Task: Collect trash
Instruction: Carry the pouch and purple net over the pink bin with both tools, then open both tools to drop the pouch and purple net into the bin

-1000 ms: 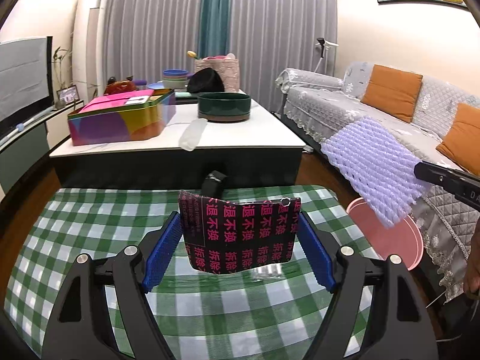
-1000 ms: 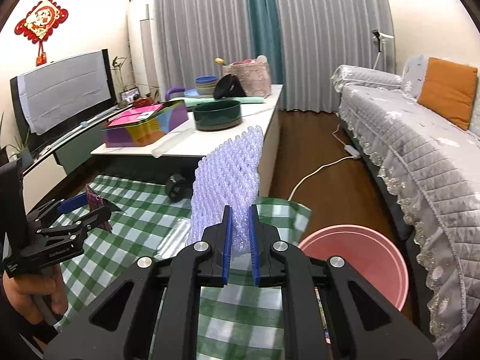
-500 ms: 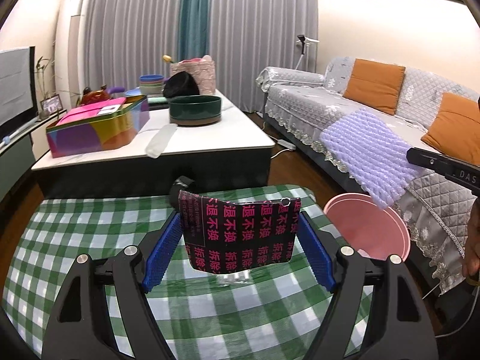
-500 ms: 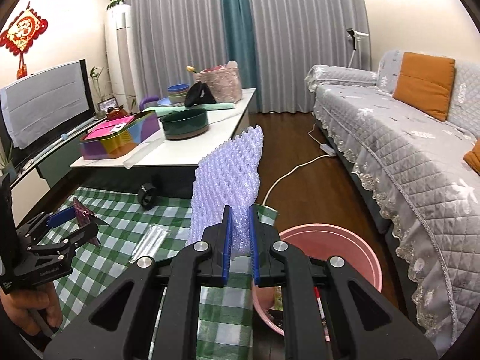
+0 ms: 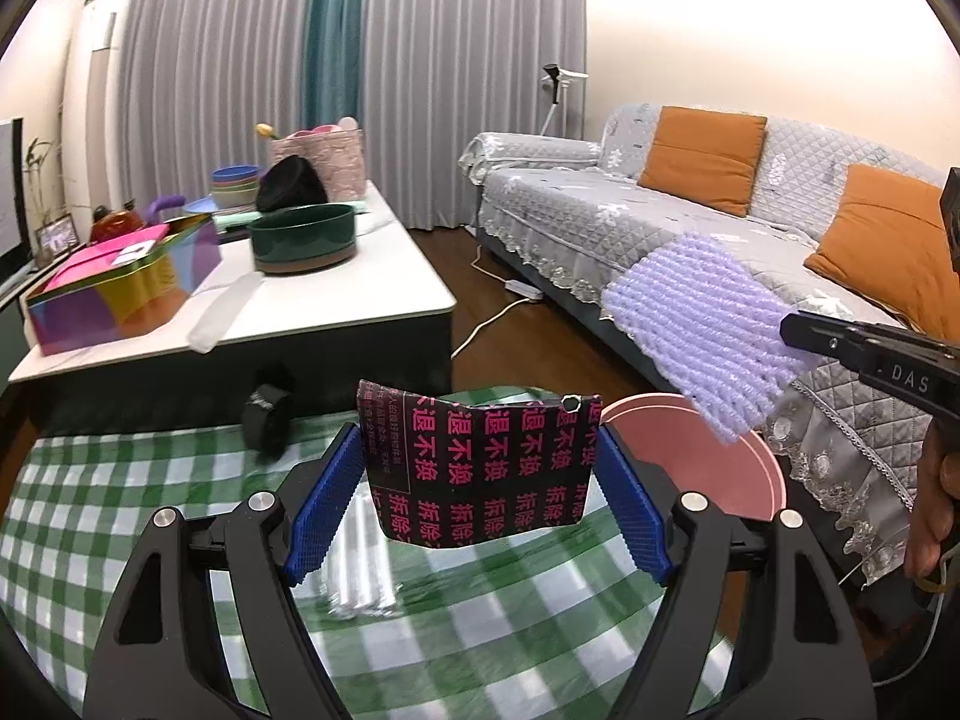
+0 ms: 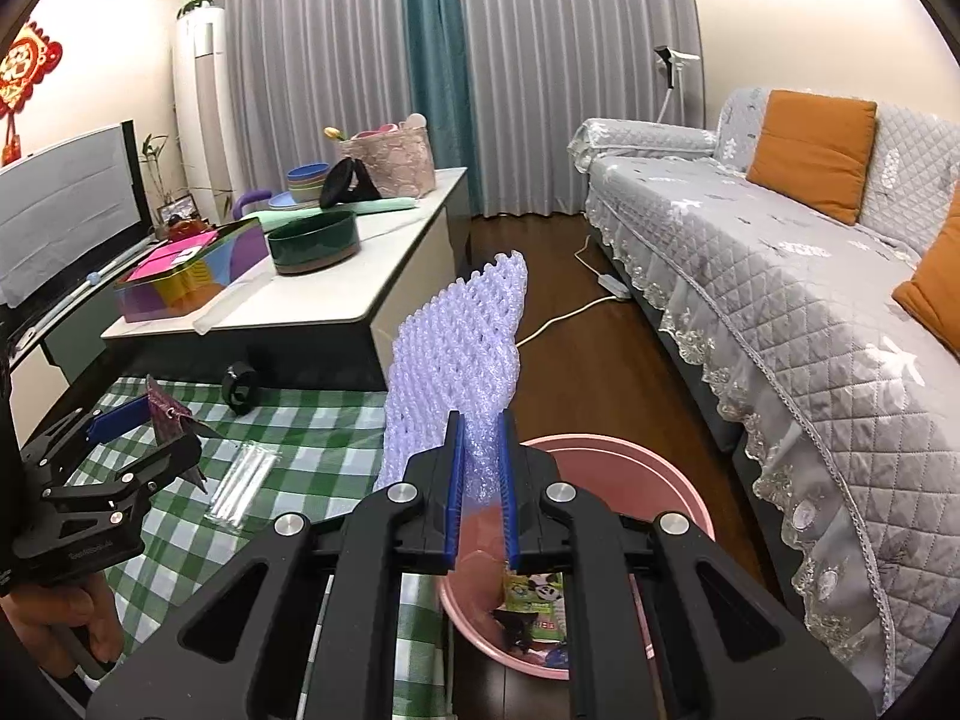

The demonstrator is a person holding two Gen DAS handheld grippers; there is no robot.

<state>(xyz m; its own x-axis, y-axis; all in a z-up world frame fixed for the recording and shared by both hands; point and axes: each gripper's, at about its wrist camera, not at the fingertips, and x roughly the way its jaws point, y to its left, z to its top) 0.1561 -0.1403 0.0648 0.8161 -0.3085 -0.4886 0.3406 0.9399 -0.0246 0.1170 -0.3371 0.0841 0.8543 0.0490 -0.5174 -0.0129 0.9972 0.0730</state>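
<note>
my right tongs (image 6: 480,474) pinch the foam net (image 6: 459,354) by its lower edge, right above the pink bin (image 6: 636,480); it looks light, soft and springy. my left tongs (image 5: 480,498) clamp the black wrapper (image 5: 480,468) by its sides, beside the bin; thin and crumply, i think.

Low table w/ green-white checked cloth (image 6: 312,444): black tape roll (image 6: 240,383) near far edge, clear plastic packet (image 6: 243,483) mid-cloth. Pink basin (image 6: 672,492) on wood floor (image 6: 606,360) just beside table, w/ wrappers inside.
</note>
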